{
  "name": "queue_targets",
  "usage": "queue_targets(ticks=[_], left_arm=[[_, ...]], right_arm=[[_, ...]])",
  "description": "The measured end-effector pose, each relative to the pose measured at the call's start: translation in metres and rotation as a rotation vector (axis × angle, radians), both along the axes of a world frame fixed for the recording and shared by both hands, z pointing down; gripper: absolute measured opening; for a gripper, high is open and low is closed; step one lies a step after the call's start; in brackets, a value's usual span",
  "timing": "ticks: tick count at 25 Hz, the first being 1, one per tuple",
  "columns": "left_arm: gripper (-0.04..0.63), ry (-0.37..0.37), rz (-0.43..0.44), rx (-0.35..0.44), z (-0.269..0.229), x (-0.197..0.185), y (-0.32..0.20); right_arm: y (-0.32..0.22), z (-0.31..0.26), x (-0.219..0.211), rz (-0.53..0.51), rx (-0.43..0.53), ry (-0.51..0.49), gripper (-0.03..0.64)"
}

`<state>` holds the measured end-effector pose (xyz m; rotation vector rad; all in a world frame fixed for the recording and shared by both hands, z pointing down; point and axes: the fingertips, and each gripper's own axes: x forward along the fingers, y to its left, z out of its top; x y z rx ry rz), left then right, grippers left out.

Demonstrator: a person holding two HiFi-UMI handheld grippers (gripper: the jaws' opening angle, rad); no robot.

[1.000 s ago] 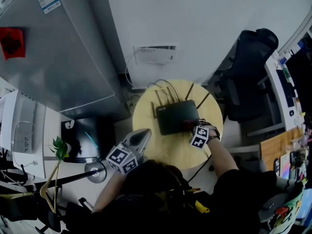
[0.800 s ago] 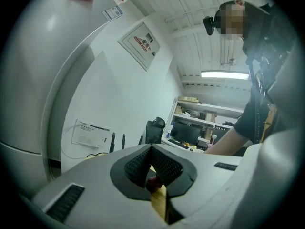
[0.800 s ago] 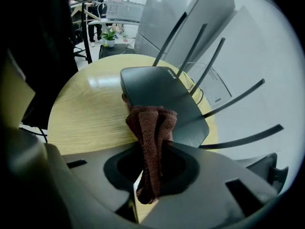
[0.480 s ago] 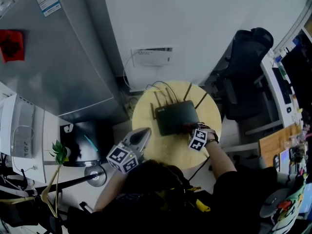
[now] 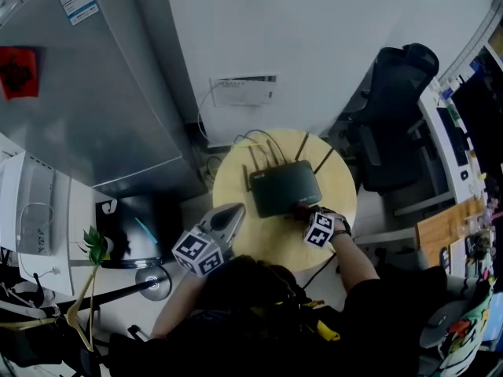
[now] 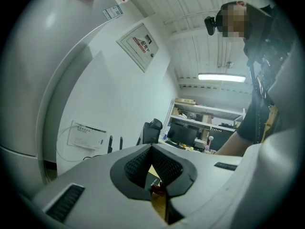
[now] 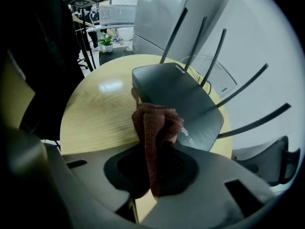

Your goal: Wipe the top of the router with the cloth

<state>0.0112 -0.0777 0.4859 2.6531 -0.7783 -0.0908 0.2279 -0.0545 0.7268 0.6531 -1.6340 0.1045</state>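
A black router [image 5: 284,185] with several upright antennas [image 7: 190,37] lies on a round yellow table [image 5: 236,181]. My right gripper [image 5: 305,212] is at the router's near right edge, shut on a reddish-brown cloth [image 7: 156,125]. In the right gripper view the bunched cloth rests on the near edge of the router [image 7: 183,97], right in front of the right gripper [image 7: 156,159]. My left gripper [image 5: 233,212] hovers over the table's near left part, apart from the router. In the left gripper view the left gripper [image 6: 151,150] has its jaws together with nothing held.
A black office chair [image 5: 397,112] stands right of the table. A grey cabinet [image 5: 86,93] is at the left, with a white wall box [image 5: 244,90] and cables behind the table. A desk with screens [image 5: 471,124] runs along the right, and a plant [image 5: 96,242] stands at lower left.
My right gripper has drawn back a little toward the router's near edge with the cloth. The left gripper has stayed almost where it was.
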Motion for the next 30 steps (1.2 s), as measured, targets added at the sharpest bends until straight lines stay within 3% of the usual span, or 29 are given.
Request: queue_targets(ticks=[5, 10, 17, 20, 23, 27, 30], left_arm=[[-0.003, -0.002, -0.006, -0.01, 0.002, -0.002, -0.002], [-0.003, -0.006, -0.016, -0.015, 0.004, -0.002, -0.002], [-0.003, -0.006, -0.074, -0.025, 0.007, -0.023, 0.001], [-0.003, -0.001, -0.106, -0.029, 0.007, -0.036, 0.001], [-0.003, 0.005, -0.136, -0.03, 0.006, -0.049, 0.001], [-0.003, 0.005, -0.166, -0.029, 0.006, -0.067, 0.001], [-0.003, 0.001, -0.179, -0.031, 0.006, -0.079, 0.0]], right_arm=[[-0.001, -0.007, 0.001, 0.065, 0.065, -0.112, 0.066], [-0.013, -0.021, -0.016, 0.135, 0.071, -0.253, 0.066], [-0.024, -0.036, -0.105, 0.085, 0.029, -0.382, 0.066], [-0.026, -0.032, -0.134, 0.128, -0.024, -0.451, 0.066], [-0.027, -0.029, -0.16, 0.275, -0.121, -0.569, 0.066], [-0.039, -0.013, -0.186, 0.639, -0.26, -0.733, 0.066], [-0.048, 0.003, -0.195, 0.795, -0.307, -0.709, 0.066]])
